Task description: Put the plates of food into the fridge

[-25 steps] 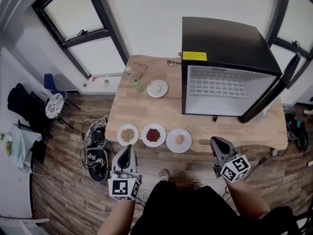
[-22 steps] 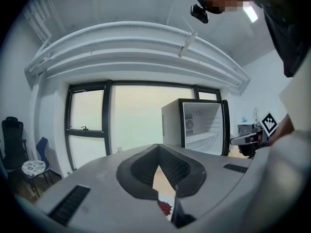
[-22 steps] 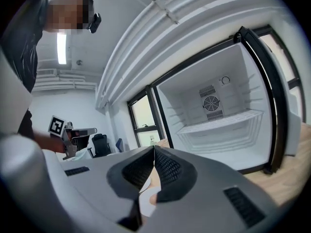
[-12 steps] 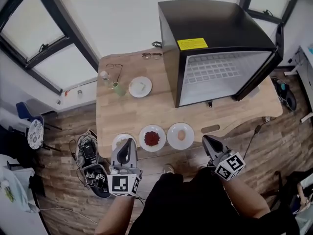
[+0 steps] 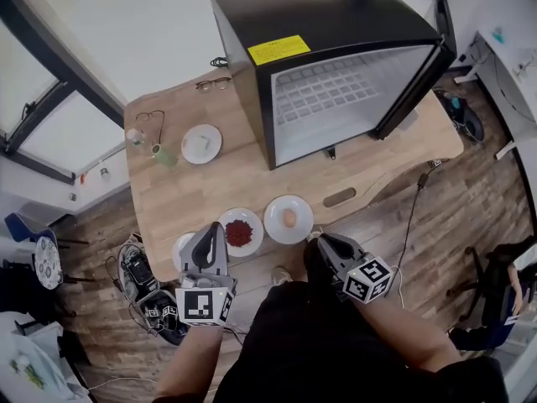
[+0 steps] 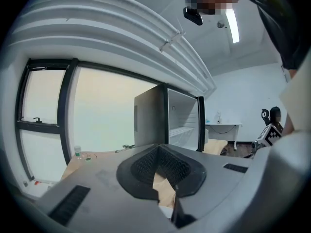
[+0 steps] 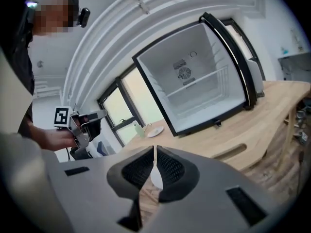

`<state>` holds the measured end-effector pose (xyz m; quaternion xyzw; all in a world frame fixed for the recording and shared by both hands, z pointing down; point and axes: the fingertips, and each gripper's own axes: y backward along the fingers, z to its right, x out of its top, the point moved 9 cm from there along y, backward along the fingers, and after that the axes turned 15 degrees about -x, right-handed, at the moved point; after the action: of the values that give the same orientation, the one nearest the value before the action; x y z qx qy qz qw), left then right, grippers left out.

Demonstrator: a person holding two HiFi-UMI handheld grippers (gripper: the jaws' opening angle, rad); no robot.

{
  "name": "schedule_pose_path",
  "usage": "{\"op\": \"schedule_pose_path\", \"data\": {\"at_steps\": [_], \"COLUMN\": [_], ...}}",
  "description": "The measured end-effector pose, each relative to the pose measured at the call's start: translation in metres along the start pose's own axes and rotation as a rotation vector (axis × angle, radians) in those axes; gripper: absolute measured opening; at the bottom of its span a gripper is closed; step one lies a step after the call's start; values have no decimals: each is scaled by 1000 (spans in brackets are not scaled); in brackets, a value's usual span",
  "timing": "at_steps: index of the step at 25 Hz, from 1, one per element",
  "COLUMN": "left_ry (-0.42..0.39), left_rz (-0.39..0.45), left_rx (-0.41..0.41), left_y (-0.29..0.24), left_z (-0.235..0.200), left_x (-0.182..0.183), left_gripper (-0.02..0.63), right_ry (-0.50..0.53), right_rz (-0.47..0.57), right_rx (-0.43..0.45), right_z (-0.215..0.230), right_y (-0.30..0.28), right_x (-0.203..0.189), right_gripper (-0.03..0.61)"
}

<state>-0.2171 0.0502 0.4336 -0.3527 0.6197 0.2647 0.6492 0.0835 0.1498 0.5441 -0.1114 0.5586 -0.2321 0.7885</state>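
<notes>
While both tools hang at the lower middle of the head view, off the desk's (image 5: 252,183) near edge, three plates lie in a row there. The left tool (image 5: 210,235), jaws pressed together and empty, overlaps the leftmost plate (image 5: 179,250). The right tool (image 5: 321,243), also closed and empty, sits just lower right of the egg plate (image 5: 289,219). The red plate (image 5: 240,232) lies between. The open fridge (image 5: 336,57) stands at upper right.

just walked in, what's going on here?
A person stands at the near edge of a wooden table with a gripper in each hand. The left gripper and right gripper are both shut and empty, held near three plates: the red-food plate, the egg plate and a third plate partly hidden behind the left gripper. The fridge on the table stands open and empty; no plate is in it yet.
</notes>
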Motion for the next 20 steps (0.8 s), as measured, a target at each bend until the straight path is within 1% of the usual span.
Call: {"op": "schedule_pose_path", "data": {"at_steps": [6,7,9,10,15,17,20], "left_ry": [-25,-23,-16,-14,-7,-5,-13], "left_rz": [-29,-38,-60,-70,-111,-121,-132], "left_rx": [8,16,34,42,70,72,65], "left_y": [-8,-8,-3,-1,5,4,-2], "left_z": [6,6,5,4,3,3,2], "left_x": [-4,-7,-12,-13,-19,-19,-17], "left_gripper": [5,5,5,5,5,5,5], "right_ry": [-147,-168,-205,-233,-433,-482,-523], "right_rz": [-89,-109,-152,-170,-229,-251,-282], "right_rx": [-19,-20,-24,-29,-78,-85,-78], "right_z": [20,24,30,33,48,51,54], "right_y": [-16,-21,-31,-36,-63,-72,-85], "right_x": [-36,-43,-57,-63,-89,-95,-102], "right_gripper": [28,55,140,149,156,156,156]}}
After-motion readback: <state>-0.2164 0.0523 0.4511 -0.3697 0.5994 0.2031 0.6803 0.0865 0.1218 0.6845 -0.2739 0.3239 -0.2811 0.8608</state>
